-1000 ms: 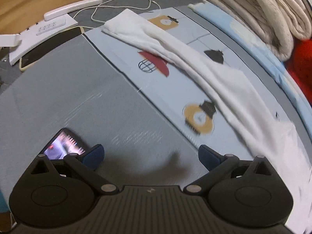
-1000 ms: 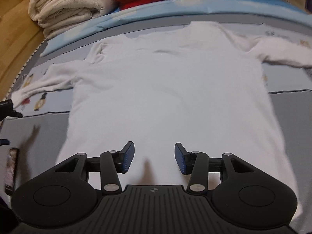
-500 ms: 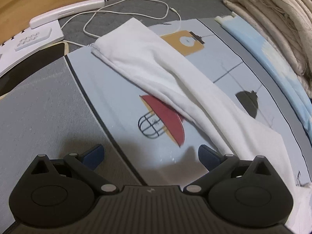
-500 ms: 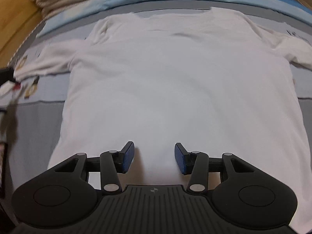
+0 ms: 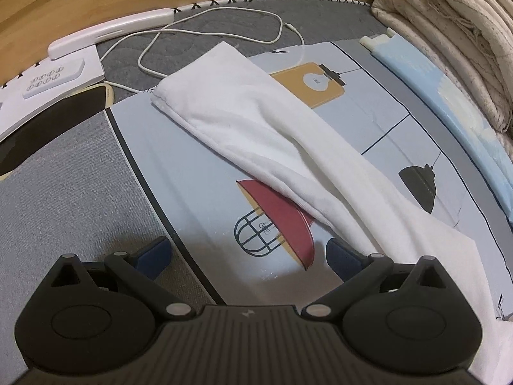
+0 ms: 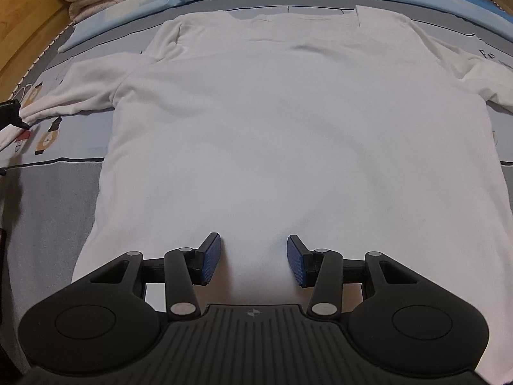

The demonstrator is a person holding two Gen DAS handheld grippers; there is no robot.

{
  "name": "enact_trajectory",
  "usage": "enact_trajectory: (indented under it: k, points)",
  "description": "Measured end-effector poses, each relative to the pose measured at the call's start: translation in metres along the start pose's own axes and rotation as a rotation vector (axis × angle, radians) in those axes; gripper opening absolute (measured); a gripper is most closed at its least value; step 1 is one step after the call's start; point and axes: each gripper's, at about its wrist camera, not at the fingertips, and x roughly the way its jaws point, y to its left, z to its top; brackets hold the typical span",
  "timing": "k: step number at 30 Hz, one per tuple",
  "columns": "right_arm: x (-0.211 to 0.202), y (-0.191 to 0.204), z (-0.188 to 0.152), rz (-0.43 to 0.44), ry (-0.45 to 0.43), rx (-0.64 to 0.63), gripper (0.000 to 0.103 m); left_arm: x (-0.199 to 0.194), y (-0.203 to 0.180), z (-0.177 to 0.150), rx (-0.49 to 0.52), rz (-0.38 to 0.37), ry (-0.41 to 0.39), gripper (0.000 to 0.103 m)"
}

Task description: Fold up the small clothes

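We see a white cable (image 5: 205, 29), a white remote (image 5: 53, 77), a dark tablet (image 5: 48, 118) and folded cream blankets (image 5: 455, 41) on the lamp-print sheet (image 5: 205, 173).

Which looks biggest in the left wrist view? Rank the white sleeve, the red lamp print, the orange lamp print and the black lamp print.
1. White sleeve, by far.
2. Red lamp print.
3. Orange lamp print, close to the red one; it lies farther from the camera, so that order is unsure.
4. Black lamp print.
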Motion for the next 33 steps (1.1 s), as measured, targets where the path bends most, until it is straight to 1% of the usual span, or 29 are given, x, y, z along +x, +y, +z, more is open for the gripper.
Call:
enact_trajectory:
  k: [13, 15, 17, 20, 22, 23, 24, 25, 26, 27, 28, 29, 30, 31, 33]
  points:
    - [0.002, 0.0, -0.001, -0.004, -0.008, 0.006, 0.048, 0.005, -0.003, -0.003, 0.041, 0.023, -0.016, 0.103]
    - [0.002, 0.0, 0.0, -0.003, -0.007, 0.008, 0.048, 0.006, -0.001, 0.001, 0.021, 0.017, -0.021, 0.103]
    - [0.002, -0.001, 0.0, 0.001, -0.007, 0.008, 0.048, 0.007, 0.009, 0.011, -0.039, -0.024, -0.02, 0.103]
    - [0.001, -0.003, 0.0, 0.006, -0.007, 0.005, 0.048, 0.01, 0.037, 0.028, -0.204, -0.147, -0.023, 0.103]
    - [0.002, -0.005, -0.001, 0.003, -0.006, 0.004, 0.048, 0.013, 0.052, 0.038, -0.286, -0.219, -0.022, 0.102]
    - [0.003, -0.006, -0.001, 0.002, -0.007, 0.006, 0.048, 0.014, 0.057, 0.041, -0.313, -0.243, -0.027, 0.097]
    - [0.003, -0.006, -0.001, 0.002, -0.006, 0.007, 0.048, 0.016, 0.059, 0.045, -0.329, -0.25, -0.03, 0.086]
    - [0.004, -0.005, 0.0, 0.002, -0.005, 0.005, 0.048, 0.016, 0.06, 0.049, -0.337, -0.243, -0.04, 0.077]
    - [0.004, -0.005, 0.0, 0.002, -0.004, 0.003, 0.048, 0.017, 0.061, 0.052, -0.342, -0.244, -0.049, 0.048]
    - [0.004, -0.004, 0.0, 0.001, -0.002, -0.001, 0.048, 0.021, 0.061, 0.055, -0.348, -0.26, -0.042, 0.01]
    - [0.004, -0.004, 0.0, 0.001, -0.002, -0.003, 0.048, 0.027, 0.063, 0.056, -0.369, -0.272, -0.016, 0.004]
    - [0.004, -0.004, 0.001, 0.002, -0.001, -0.007, 0.048, 0.032, 0.066, 0.056, -0.398, -0.277, -0.003, 0.003]
    - [0.004, -0.004, 0.001, 0.003, 0.0, -0.009, 0.048, 0.033, 0.068, 0.053, -0.416, -0.287, -0.019, 0.003]
    - [0.004, -0.005, 0.001, 0.003, 0.001, -0.01, 0.048, 0.03, 0.067, 0.053, -0.418, -0.272, -0.036, 0.003]
    - [0.005, -0.005, 0.003, 0.002, 0.002, -0.003, 0.048, 0.017, 0.062, 0.056, -0.401, -0.205, -0.061, 0.003]
